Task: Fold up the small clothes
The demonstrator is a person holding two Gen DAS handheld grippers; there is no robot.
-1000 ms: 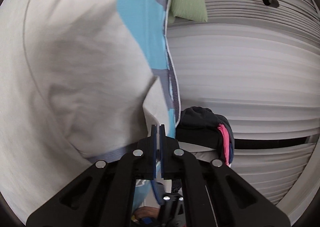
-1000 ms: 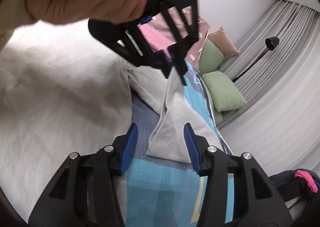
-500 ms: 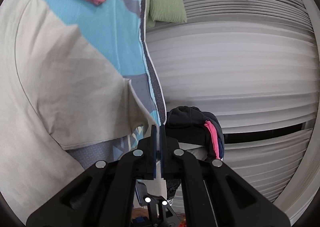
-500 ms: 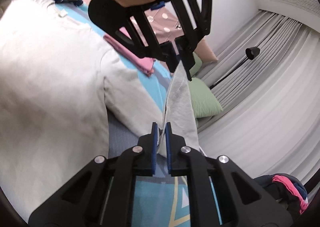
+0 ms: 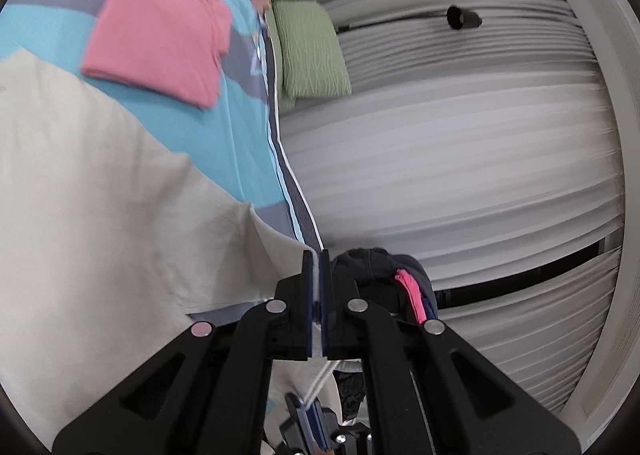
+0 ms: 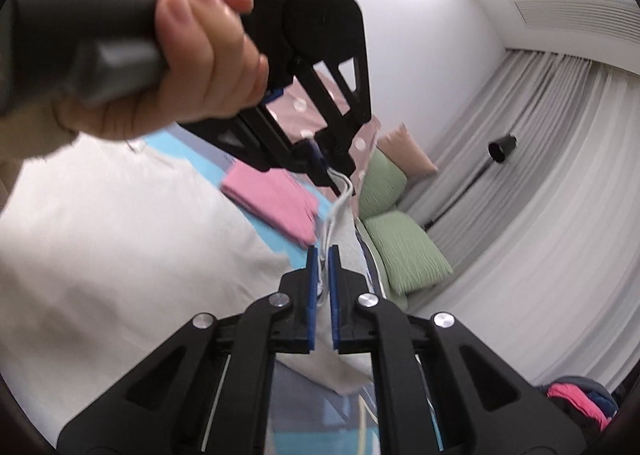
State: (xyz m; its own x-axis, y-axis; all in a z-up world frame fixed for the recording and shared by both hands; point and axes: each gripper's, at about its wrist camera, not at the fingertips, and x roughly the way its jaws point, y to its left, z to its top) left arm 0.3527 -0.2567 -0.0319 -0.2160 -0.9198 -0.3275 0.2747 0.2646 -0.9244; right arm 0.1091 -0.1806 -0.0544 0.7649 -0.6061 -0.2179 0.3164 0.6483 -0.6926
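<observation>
A cream garment (image 5: 100, 195) lies spread on the bed, with one edge lifted off it. My left gripper (image 5: 316, 255) is shut on that edge. In the right wrist view a hand holds the left gripper (image 6: 326, 171) up high, and a taut strip of cream cloth (image 6: 340, 215) runs from it down to my right gripper (image 6: 323, 251), which is shut on the same edge lower down. The right gripper (image 5: 308, 415) also shows at the bottom of the left wrist view, clamping the cloth.
A folded pink garment (image 5: 156, 47) lies on the blue and grey bedcover (image 5: 240, 135) beyond the cream one. Green pillows (image 5: 312, 51) sit at the bed's head. A pile of dark and pink clothes (image 5: 380, 267) lies off the bed by the white curtains (image 5: 460, 175). A lamp (image 6: 502, 147) stands there.
My right gripper closed on the cream garment's hanging edge. Both grippers then rose, pulling the edge taut between them, and the pink garment and pillows came further into view.
</observation>
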